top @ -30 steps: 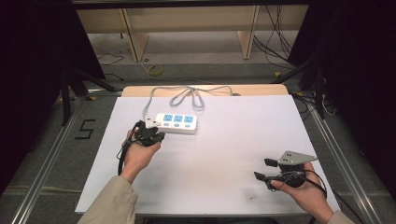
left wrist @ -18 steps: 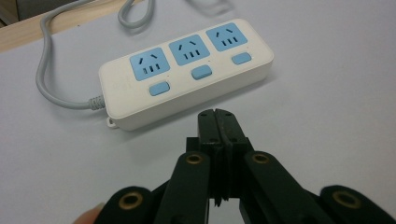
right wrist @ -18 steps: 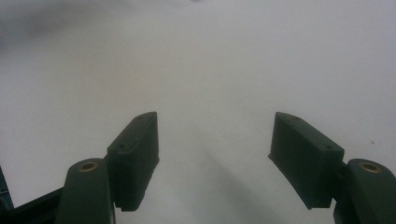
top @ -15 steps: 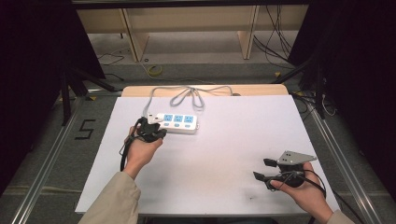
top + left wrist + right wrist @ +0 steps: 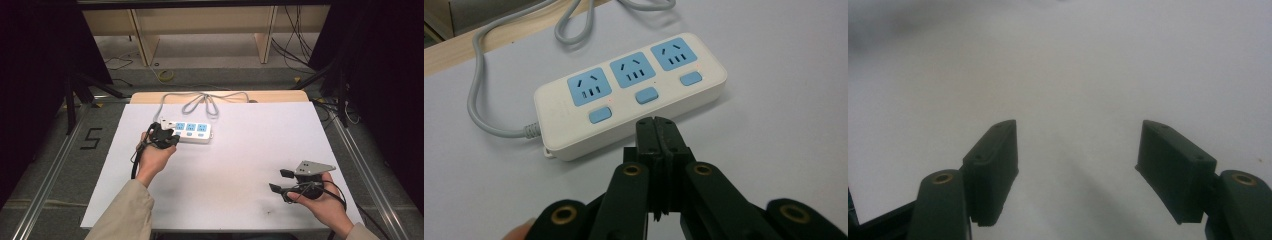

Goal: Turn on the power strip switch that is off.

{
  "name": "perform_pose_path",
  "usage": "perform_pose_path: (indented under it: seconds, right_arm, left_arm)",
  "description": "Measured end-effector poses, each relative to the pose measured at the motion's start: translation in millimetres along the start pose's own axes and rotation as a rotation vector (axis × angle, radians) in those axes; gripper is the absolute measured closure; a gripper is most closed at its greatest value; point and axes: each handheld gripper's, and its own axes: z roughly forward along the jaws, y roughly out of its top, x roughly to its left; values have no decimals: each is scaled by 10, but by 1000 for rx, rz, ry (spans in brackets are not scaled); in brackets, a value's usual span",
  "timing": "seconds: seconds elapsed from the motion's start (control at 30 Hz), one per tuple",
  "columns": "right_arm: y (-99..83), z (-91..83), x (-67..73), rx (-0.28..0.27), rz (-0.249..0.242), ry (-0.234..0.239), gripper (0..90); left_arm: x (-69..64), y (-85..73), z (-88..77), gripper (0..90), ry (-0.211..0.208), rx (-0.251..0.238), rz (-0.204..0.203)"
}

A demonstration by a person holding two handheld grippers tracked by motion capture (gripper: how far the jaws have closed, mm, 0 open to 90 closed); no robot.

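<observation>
While left tool (image 5: 657,131) hovers pressed together by white power strip (image 5: 630,92), right tool (image 5: 1078,165) spread wide, sockets empty

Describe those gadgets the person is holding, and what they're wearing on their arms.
Each hand holds a black two-jaw gripper with brass-coloured rivets at the joints. The left gripper trails a black cable past the wrist. The right gripper carries a grey three-cornered plate on top. Both sleeves are beige.

The white power strip (image 5: 190,132) and its looped grey cord (image 5: 202,101) block the table's (image 5: 250,150) far left, while bare surface lies open across the middle and right.
</observation>
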Motion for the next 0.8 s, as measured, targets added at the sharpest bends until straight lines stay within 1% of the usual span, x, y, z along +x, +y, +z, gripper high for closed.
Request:
perform_pose_path:
  seconds: [0.17,0.2,0.27,0.47,0.53,0.57,0.8]
  right_arm:
    - [5,4,-1,2,-2,1,329]
    - [5,6,0,1,-2,2,329]
    - [6,8,1,1,-2,4,329]
    - [4,18,-2,7,-6,7,329]
    - [7,17,1,7,-7,6,329]
    - [8,17,2,6,-7,7,329]
    - [9,20,0,2,-5,9,329]
  left_arm:
    - [12,19,37,899,-3,6,-1]
    - [11,23,51,899,-2,1,-7]
    - [23,37,65,899,-1,7,-3]
    - [54,107,111,900,4,5,2]
    - [65,140,145,899,-1,4,2]
    - [68,149,155,900,1,12,5]
    - [90,167,229,899,3,21,-1]
